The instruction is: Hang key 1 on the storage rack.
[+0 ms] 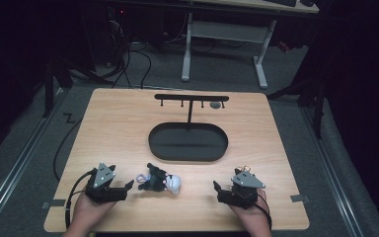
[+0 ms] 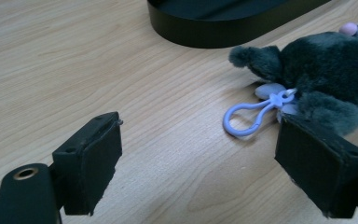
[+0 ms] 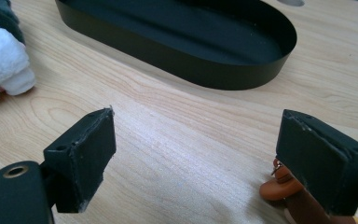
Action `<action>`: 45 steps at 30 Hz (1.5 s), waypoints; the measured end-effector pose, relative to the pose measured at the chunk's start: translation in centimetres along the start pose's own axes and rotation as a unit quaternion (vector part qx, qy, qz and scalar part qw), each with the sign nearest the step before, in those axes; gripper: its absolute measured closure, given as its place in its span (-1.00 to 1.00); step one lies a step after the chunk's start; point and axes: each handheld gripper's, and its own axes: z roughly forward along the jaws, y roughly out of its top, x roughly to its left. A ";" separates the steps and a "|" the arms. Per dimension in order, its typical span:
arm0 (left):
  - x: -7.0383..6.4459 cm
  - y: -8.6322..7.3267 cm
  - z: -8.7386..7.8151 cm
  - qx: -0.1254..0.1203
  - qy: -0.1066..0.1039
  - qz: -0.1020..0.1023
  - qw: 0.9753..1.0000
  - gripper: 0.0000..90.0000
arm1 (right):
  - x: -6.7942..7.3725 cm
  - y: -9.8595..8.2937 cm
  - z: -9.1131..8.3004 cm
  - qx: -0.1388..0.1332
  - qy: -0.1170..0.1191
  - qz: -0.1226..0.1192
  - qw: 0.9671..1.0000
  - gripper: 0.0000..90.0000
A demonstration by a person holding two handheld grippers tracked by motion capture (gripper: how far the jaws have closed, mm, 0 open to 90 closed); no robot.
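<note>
My left black two-jaw claw (image 1: 128, 186) and right black two-jaw claw (image 1: 217, 187) each wore a grey three-cornered plate on top and trailed a black cable. Their square, matt jaw pads had screw holes, with a brass-ringed hole low at one side.

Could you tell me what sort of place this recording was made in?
Probably a lab or office workspace: a wooden table stands on grey carpet, cables trail across the floor behind it, and a white-legged desk stands beyond in the dark.
</note>
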 end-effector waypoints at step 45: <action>-0.2 0.4 -0.3 -0.028 -0.040 0.043 0.998 -0.65 | 0.4 2.9 1.4 0.210 0.013 0.001 0.978 -0.50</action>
